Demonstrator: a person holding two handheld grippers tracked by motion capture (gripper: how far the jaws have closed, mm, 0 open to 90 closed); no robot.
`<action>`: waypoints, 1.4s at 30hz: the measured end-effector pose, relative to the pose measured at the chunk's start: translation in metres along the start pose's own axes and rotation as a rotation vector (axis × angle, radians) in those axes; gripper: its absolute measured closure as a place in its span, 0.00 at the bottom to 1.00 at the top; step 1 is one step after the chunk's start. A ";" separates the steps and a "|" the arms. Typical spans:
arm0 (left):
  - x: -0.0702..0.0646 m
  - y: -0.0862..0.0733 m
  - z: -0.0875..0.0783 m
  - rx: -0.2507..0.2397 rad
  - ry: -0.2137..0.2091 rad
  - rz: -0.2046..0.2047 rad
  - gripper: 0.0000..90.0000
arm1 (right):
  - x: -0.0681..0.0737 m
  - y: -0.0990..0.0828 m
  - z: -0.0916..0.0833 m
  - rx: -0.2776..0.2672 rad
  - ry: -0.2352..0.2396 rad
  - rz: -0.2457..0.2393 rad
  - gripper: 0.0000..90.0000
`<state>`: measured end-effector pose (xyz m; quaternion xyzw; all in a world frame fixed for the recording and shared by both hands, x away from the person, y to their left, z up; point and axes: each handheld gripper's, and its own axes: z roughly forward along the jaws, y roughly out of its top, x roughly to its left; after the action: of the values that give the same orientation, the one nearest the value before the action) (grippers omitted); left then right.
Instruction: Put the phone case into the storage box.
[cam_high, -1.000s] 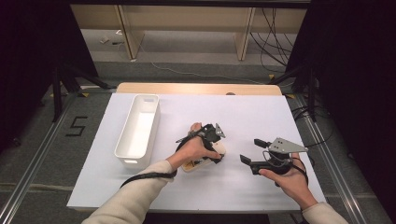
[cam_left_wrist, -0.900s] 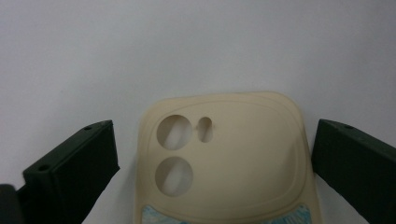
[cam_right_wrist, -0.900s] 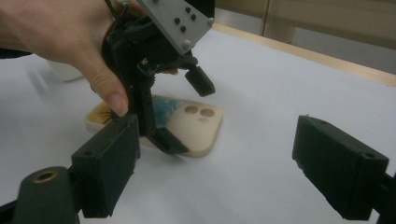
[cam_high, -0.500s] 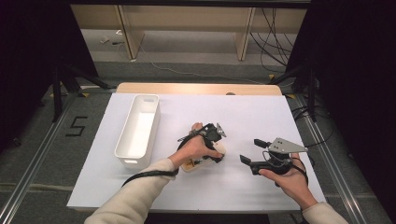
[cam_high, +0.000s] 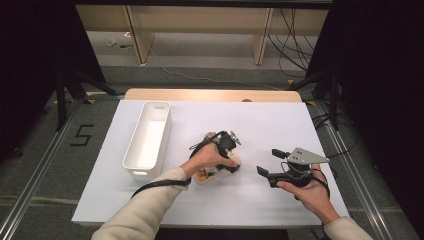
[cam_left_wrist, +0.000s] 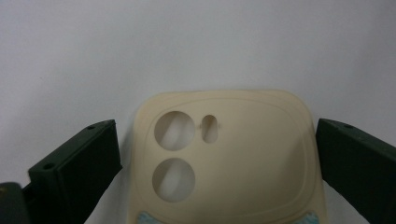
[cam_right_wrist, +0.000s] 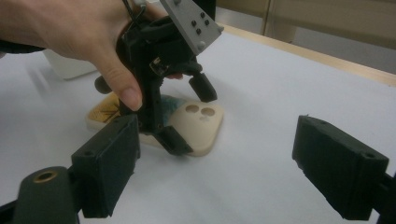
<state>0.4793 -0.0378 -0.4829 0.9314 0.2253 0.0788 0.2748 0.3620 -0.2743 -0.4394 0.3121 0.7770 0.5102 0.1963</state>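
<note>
Cream-coloured soft phone case with two round camera holes and a small oblong slot (cam_left_wrist: 224, 158) lies flat on the white table top (cam_high: 280, 125), near the middle of the table's near half. Left gripper (cam_high: 225, 152) is held over the case from above, tilted down toward it; in the left gripper view its two black jaws stand apart, one on each side of the case's camera end, with a gap showing between each jaw and the case edge. From the right gripper view the left gripper (cam_right_wrist: 187, 119) straddles the case (cam_right_wrist: 198, 123), one jaw low at the case's near edge, the other above its far side; whether either jaw touches the case cannot be told. A yellow-brown printed patch and a blue-green patch show on the case's other end, partly under the left hand (cam_right_wrist: 88, 32). Right gripper (cam_high: 272, 162) sits to the right of the case, apart from it, held by the right hand (cam_high: 307, 187) just over the table; its jaws are spread wide with nothing between them. Long white rectangular plastic bin (cam_high: 149, 140) stands on the table left of the case, well apart from both grippers.
</note>
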 end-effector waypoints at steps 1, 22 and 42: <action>0.000 0.000 0.000 0.004 -0.003 0.000 0.01 | 0.000 0.000 0.000 0.000 0.000 0.000 0.18; 0.004 0.004 0.001 0.027 -0.042 0.017 0.03 | 0.001 0.000 0.001 0.001 0.005 -0.001 0.18; 0.004 0.004 0.000 0.023 -0.058 0.024 0.08 | 0.001 0.000 0.001 0.004 0.006 -0.006 0.18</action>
<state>0.4844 -0.0392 -0.4806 0.9390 0.2068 0.0528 0.2696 0.3619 -0.2729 -0.4400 0.3085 0.7797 0.5089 0.1947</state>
